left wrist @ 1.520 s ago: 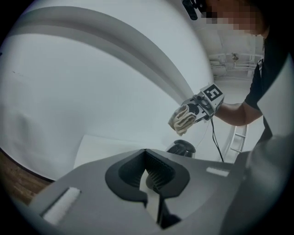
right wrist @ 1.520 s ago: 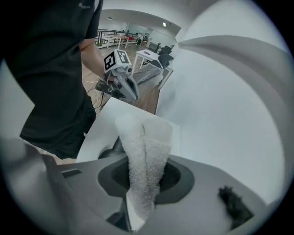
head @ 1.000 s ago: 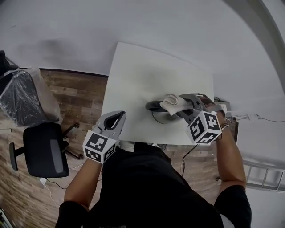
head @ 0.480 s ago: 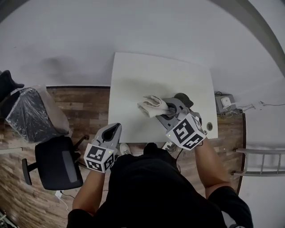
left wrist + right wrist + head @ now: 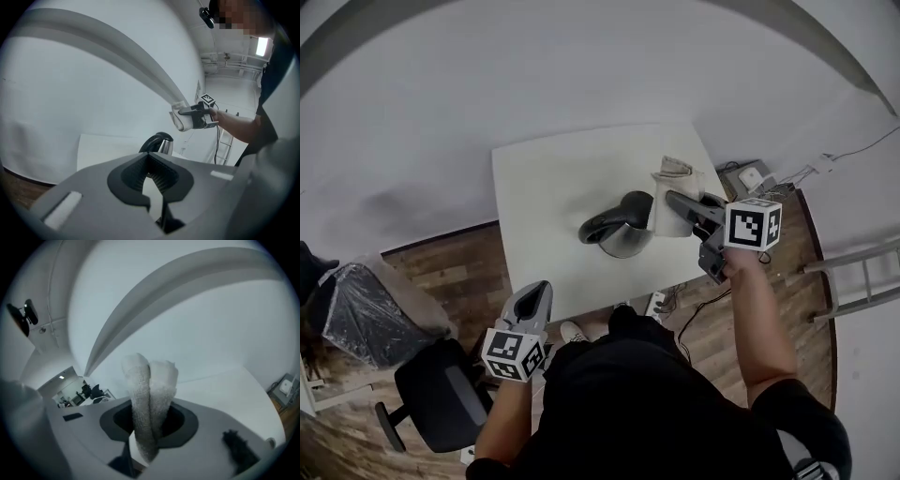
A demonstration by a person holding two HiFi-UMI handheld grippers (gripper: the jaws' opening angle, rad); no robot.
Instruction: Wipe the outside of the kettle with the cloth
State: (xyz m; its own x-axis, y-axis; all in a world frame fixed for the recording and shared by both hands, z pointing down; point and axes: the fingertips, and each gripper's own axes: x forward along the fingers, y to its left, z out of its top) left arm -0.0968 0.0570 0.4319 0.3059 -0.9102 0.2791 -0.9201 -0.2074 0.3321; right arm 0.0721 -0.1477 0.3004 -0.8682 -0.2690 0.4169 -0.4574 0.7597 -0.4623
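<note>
A steel kettle (image 5: 619, 232) with a black lid and handle stands on the white table (image 5: 544, 197); it also shows in the left gripper view (image 5: 159, 142). My right gripper (image 5: 677, 202) is shut on a folded white cloth (image 5: 673, 187) just right of the kettle. In the left gripper view the cloth (image 5: 182, 120) hangs above and right of the kettle, apart from it. The cloth (image 5: 150, 380) sticks up between the right gripper's (image 5: 150, 430) jaws. My left gripper (image 5: 537, 292) hangs off the table's near edge, shut and holding nothing (image 5: 151, 180).
The table stands against a white wall. On the wood floor, a black office chair (image 5: 441, 394) and a plastic-wrapped chair (image 5: 366, 314) are at the left. A small box with cables (image 5: 754, 178) and a ladder (image 5: 853, 277) are at the right.
My right gripper has carried the cloth from over the kettle's left side to its right side, uncovering the kettle. The head view has swung. My left gripper stays low by the table's edge.
</note>
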